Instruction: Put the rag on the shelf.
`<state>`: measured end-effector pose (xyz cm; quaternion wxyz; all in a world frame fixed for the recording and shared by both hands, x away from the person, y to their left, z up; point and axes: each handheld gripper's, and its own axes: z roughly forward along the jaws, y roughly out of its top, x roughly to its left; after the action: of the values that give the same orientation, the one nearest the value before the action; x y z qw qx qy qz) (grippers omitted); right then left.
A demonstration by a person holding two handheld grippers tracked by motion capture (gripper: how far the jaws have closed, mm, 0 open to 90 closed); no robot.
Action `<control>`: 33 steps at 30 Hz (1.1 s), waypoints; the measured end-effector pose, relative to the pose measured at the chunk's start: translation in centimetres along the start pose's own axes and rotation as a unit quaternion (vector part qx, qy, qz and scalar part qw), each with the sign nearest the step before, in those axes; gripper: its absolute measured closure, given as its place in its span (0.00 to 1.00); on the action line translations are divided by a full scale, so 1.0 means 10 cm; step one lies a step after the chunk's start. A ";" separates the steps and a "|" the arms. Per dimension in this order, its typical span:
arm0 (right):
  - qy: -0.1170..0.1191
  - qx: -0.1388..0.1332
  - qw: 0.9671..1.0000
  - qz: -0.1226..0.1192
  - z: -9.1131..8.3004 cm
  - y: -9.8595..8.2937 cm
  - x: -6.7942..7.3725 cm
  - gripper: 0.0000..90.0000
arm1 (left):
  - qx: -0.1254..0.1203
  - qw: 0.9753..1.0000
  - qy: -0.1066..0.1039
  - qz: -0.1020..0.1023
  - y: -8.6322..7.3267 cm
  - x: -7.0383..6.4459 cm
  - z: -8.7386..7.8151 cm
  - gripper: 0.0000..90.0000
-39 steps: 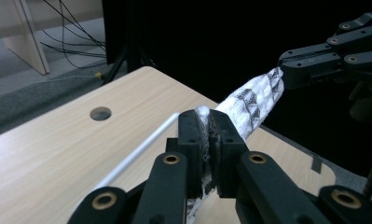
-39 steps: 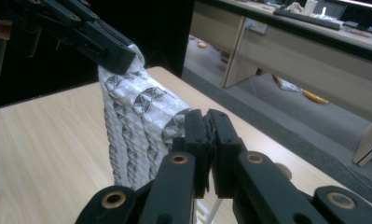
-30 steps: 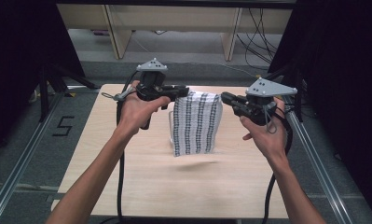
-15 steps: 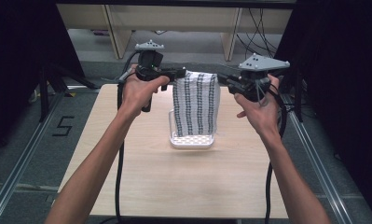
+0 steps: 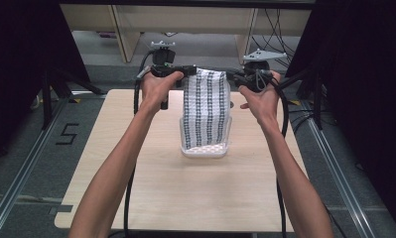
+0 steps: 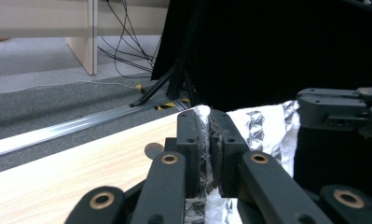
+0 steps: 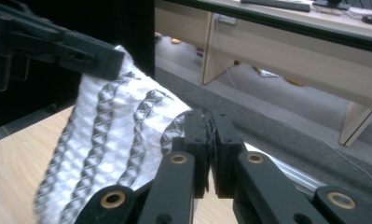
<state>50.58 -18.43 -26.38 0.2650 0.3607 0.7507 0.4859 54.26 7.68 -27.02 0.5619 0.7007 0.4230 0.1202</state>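
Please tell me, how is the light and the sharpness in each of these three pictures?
High view: even overhead light, sharp; the cloth casts a faint shadow on the table, and the sides are nearly black. Left gripper view: near jaws soft, cloth glaring white. Right gripper view: cloth well lit, slightly soft; the background desk is clearer.

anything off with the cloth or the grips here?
Nothing stands out. The left tool and right tool each pinch a top corner of the striped cloth, which hangs straight, its bottom edge bunched on the table.
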 end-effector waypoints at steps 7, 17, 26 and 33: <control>-0.007 0.022 0.999 0.036 0.30 -0.11 -0.12 0.97 | 0.009 1.000 0.008 -0.018 -0.10 0.14 0.18 0.90; -0.018 0.045 0.997 0.062 0.58 -0.26 -0.14 0.96 | 0.043 0.998 0.019 -0.045 -0.36 0.31 0.38 0.85; -0.035 0.048 0.995 0.083 0.63 -0.35 -0.20 0.75 | 0.095 0.994 0.017 -0.046 -0.45 0.36 0.42 0.52; -0.029 0.046 0.995 0.081 0.55 -0.34 -0.21 0.73 | 0.095 0.994 0.020 -0.039 -0.44 0.36 0.34 0.47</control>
<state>54.98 -18.03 -31.57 0.2293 0.4461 0.7328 0.4597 56.62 7.97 -33.23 0.4883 0.7314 0.4707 0.0716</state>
